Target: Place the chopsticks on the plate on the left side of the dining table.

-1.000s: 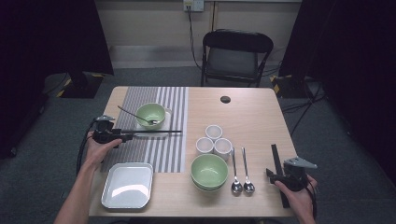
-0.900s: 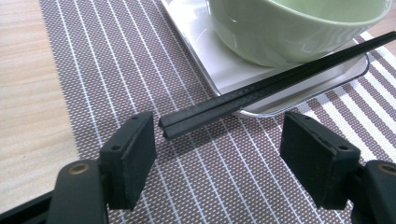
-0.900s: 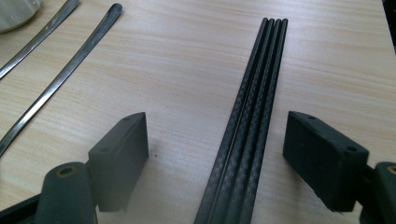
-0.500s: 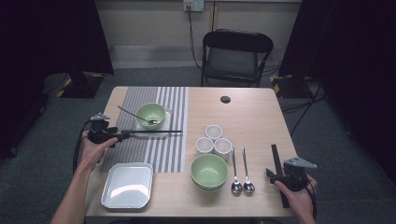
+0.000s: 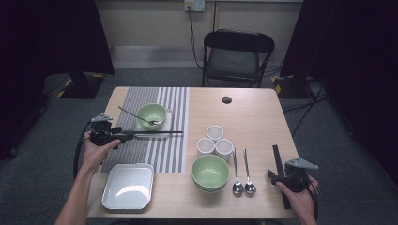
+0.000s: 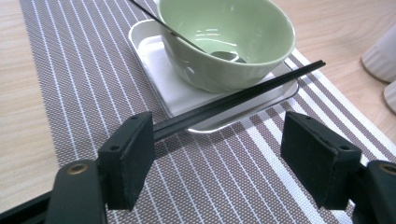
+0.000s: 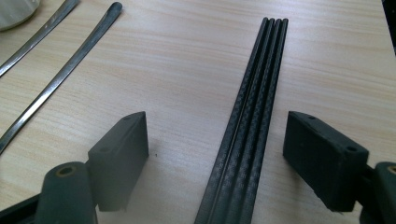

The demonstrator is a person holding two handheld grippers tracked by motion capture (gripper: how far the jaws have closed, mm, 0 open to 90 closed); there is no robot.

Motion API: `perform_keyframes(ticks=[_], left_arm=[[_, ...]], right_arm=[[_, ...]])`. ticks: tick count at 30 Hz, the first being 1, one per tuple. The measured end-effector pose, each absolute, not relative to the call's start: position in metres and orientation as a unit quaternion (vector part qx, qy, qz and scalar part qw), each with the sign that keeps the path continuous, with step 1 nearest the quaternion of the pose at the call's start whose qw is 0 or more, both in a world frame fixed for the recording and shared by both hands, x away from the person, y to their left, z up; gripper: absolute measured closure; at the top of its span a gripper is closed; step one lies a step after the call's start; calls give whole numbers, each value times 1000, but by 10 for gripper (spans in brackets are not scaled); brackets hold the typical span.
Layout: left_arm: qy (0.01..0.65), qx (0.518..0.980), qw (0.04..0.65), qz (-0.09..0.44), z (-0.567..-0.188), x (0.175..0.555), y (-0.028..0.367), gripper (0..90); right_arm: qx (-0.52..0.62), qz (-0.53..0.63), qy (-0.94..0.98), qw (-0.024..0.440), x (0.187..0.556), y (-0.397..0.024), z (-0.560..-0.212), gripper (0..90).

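Jaws wide apart on both grippers, table-setting under way.

Left gripper (image 6: 217,158) hangs just off the black chopsticks (image 6: 243,95), whose tips rest on the white tray (image 6: 154,51) under the glossy green bowl (image 6: 229,37) on the woven striped mat (image 6: 219,182); that pair looks placed. Right gripper (image 7: 217,154) straddles the ridged spare chopsticks (image 7: 254,107) on pale wood; next, I'd guess, a squeeze there.

Clearance and obstacles around the two open claws.
Ahead of the left gripper (image 6: 217,158), chopsticks (image 6: 243,95) lie across a small tray (image 6: 154,56) bearing a green bowl (image 6: 229,39); bare striped mat (image 6: 210,186) lies between its jaws. Black sticks (image 7: 252,116) run between the right gripper's (image 7: 217,161) jaws; two spoons (image 7: 56,65) lie leftward.
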State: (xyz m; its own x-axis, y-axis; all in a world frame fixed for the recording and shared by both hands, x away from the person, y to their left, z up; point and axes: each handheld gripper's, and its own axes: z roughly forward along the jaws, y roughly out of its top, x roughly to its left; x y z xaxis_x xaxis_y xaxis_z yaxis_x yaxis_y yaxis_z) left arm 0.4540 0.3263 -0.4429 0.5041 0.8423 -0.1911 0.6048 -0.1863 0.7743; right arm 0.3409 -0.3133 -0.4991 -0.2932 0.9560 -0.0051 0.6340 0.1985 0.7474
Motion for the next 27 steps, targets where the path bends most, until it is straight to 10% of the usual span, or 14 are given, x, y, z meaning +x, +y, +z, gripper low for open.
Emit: perform_keyframes(ticks=[27], left_arm=[[440,769,447,124,-430,440,282,276]], right_arm=[[540,328,735,246,343,-313,-499,215]])
